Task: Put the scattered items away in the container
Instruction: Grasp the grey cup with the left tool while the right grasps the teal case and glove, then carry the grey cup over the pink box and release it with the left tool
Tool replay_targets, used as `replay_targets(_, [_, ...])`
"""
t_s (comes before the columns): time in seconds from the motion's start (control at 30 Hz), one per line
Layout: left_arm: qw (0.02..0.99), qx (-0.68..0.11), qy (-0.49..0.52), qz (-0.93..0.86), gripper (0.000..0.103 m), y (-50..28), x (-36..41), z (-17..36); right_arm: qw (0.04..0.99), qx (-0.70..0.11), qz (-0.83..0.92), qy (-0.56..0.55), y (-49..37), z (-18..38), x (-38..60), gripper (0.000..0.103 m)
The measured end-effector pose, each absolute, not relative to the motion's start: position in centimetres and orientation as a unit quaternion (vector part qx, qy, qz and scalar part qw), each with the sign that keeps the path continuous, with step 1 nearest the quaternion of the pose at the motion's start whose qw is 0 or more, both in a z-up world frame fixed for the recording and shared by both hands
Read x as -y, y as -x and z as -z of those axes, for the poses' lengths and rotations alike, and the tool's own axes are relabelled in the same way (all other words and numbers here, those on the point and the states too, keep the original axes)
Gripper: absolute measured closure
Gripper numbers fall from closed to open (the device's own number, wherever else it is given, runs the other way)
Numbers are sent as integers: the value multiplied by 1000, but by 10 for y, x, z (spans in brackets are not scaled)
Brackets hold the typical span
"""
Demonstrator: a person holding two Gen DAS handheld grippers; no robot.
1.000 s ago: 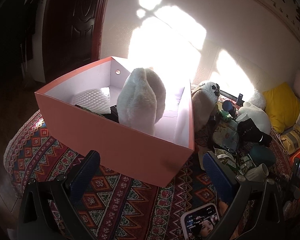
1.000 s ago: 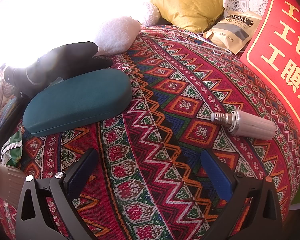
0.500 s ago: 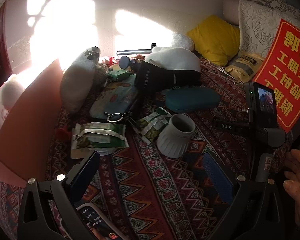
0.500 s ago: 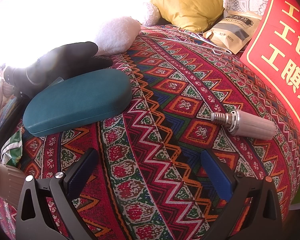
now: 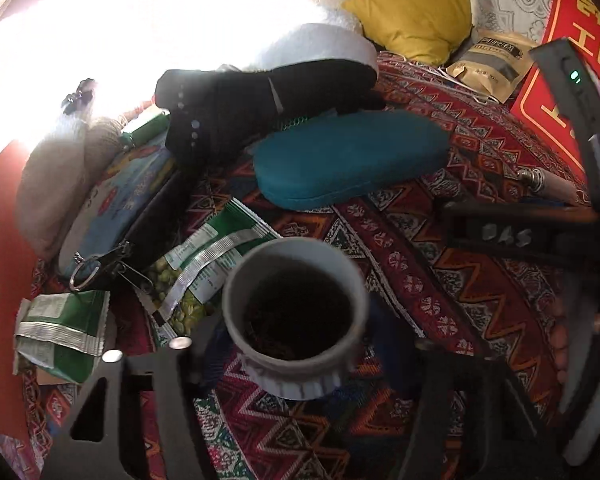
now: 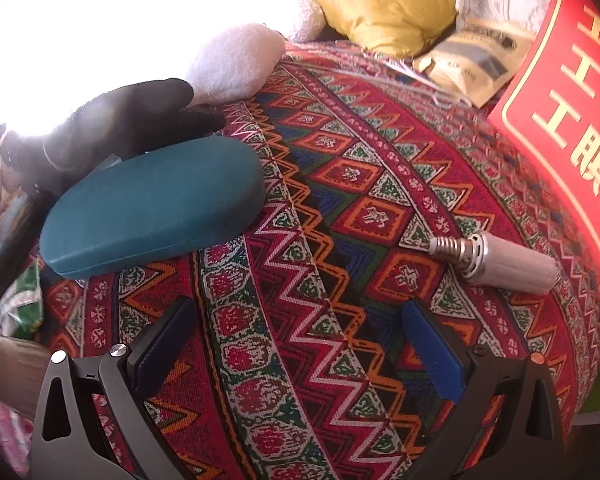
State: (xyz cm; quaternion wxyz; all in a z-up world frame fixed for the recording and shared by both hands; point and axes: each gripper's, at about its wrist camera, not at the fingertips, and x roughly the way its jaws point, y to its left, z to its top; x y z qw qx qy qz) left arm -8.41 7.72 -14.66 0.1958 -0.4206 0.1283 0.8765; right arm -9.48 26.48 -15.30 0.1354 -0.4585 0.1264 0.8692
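**Left jaws closing around the cup**

The left gripper (image 5: 296, 344) jaws are about half open and closing, with the grey cup (image 5: 296, 320) between them; contact is blurred. Half a second ago the cup stood farther ahead. The right gripper (image 6: 300, 344) jaws stay wide open, holding nothing.

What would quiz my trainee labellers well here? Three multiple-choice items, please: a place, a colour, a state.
1. Where does the teal case lie?
A. On the patterned cloth, beside the black glove
B. Inside a drawer
C. On a chair

2. What colour is the cushion at the back?
A. Blue
B. Yellow
C. Grey

3. How does the right gripper stand?
A. Shut on the case
B. Shut on a bulb
C. Open, holding nothing

Answers:
1. A, the case rests on the cloth next to the glove.
2. B, it is plainly yellow.
3. C, its fingers stand apart over bare cloth.
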Motion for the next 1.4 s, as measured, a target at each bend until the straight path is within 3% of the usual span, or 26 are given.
replay_targets(0.07, [195, -121, 421, -878, 47, 84, -75, 144, 103, -209, -863, 448, 89, 145, -285, 1])
replay_targets(0.13, [192, -127, 419, -878, 47, 81, -72, 138, 47, -370, -835, 404, 74, 144, -313, 1])
replay_targets(0.23, [200, -110, 412, -882, 47, 78, -59, 107, -120, -570, -737, 344, 73, 165, -335, 1])
replay_targets(0.33, [198, -95, 377, -900, 47, 76, -37, 49, -184, -653, -665, 311, 81, 182, -335, 2])
replay_targets(0.5, [156, -45, 308, -937, 47, 95, 24, -42, -152, -612, -687, 360, 106, 181, -314, 18])
replay_targets(0.6, [114, 0, 288, -951, 47, 105, 71, -58, -110, -598, -693, 386, 124, 187, -305, 32])
replay_targets(0.83, [39, 81, 337, -937, 47, 131, 154, -39, -93, -542, -737, 393, 173, 176, -273, 30])
replay_targets(0.87, [29, 81, 342, -936, 47, 132, 159, -38, -86, -527, -747, 395, 175, 174, -268, 34])
replay_targets(0.9, [24, 85, 346, -934, 47, 133, 162, -36, -80, -511, -757, 400, 175, 172, -264, 53])
replay_targets(1.1, [9, 87, 350, -933, 47, 129, 171, -36, -78, -502, -764, 398, 152, 149, -248, 60])
replay_targets(1.4, [-5, 86, 333, -939, 47, 117, 194, -50, -119, -323, -872, 349, 118, 32, -165, 62])
